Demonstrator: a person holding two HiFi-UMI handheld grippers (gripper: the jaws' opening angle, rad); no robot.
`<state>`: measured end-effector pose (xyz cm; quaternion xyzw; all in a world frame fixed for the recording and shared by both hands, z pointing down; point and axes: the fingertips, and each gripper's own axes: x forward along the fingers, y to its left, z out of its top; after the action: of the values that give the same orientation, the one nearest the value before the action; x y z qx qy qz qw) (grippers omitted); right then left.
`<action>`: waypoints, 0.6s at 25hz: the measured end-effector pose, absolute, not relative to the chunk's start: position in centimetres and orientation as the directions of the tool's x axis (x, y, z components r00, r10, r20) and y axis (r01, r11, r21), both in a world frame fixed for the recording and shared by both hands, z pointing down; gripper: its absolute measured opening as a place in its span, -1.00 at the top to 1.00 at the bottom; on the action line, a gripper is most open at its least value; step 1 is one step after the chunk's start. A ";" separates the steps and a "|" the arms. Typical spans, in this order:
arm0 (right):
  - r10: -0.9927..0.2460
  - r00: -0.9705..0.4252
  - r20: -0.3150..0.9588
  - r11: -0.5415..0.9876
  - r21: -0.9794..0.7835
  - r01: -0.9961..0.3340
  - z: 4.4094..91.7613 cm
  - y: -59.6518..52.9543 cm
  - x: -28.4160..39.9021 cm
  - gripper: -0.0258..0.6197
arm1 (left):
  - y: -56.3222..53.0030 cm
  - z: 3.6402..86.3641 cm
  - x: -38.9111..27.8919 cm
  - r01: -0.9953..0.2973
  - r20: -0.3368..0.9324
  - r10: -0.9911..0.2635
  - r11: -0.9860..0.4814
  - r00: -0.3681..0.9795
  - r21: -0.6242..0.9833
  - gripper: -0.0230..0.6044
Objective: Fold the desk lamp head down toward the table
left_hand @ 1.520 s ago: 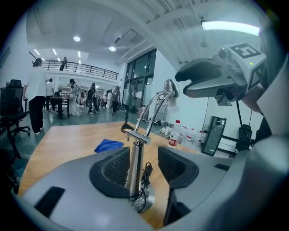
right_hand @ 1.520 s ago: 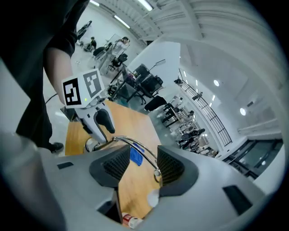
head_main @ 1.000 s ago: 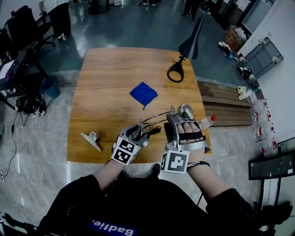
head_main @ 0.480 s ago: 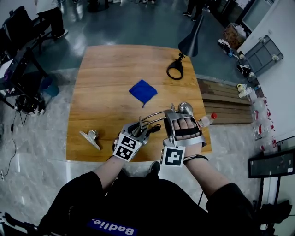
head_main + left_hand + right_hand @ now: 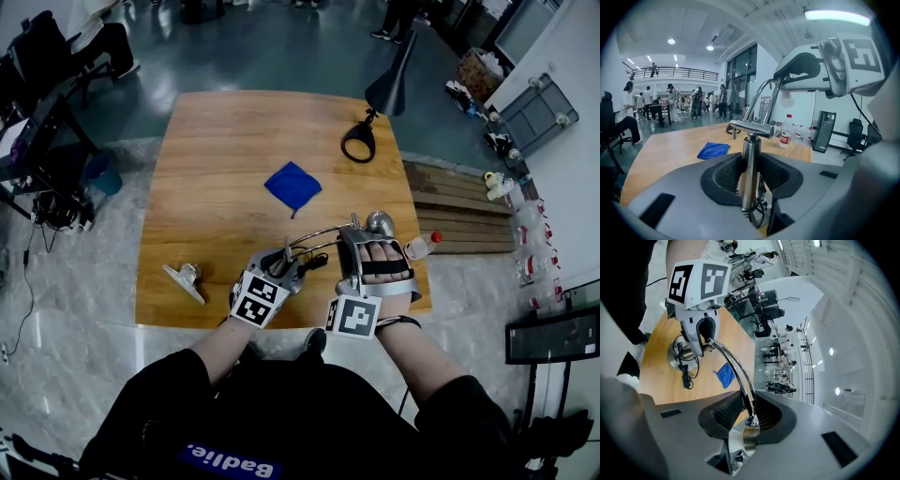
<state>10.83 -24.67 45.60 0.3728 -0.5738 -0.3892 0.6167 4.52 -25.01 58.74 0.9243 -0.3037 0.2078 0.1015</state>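
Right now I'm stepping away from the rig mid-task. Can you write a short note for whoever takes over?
Left tongs: have just been closing, now clamped on the upright post of the chrome lamp.
Right tongs: also just been closing, now pinching the curved arm near the lamp head.
The lamp stands at the near edge of the table.
Done: both grips set.
Left: the head is not yet down; swing the arm to lower it toward the table while the left tongs steady the post.
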 end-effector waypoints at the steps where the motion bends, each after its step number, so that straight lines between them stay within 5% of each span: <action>1: -0.902 0.045 0.430 0.432 0.901 0.034 46.0 -24.7 11.2 0.67 | -25.0 58.8 4.5 -0.604 0.446 -0.519 -0.795 0.729 0.061 0.52; 15: -0.777 0.023 0.630 0.596 0.745 -0.299 53.8 -24.3 14.3 0.68 | -25.1 58.5 4.8 -0.602 0.442 -0.520 -0.797 0.731 0.058 0.52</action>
<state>14.31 -24.30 53.79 0.4018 -0.6693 -0.2018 0.5914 4.76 -25.12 58.51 0.9250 -0.3031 0.2064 0.0991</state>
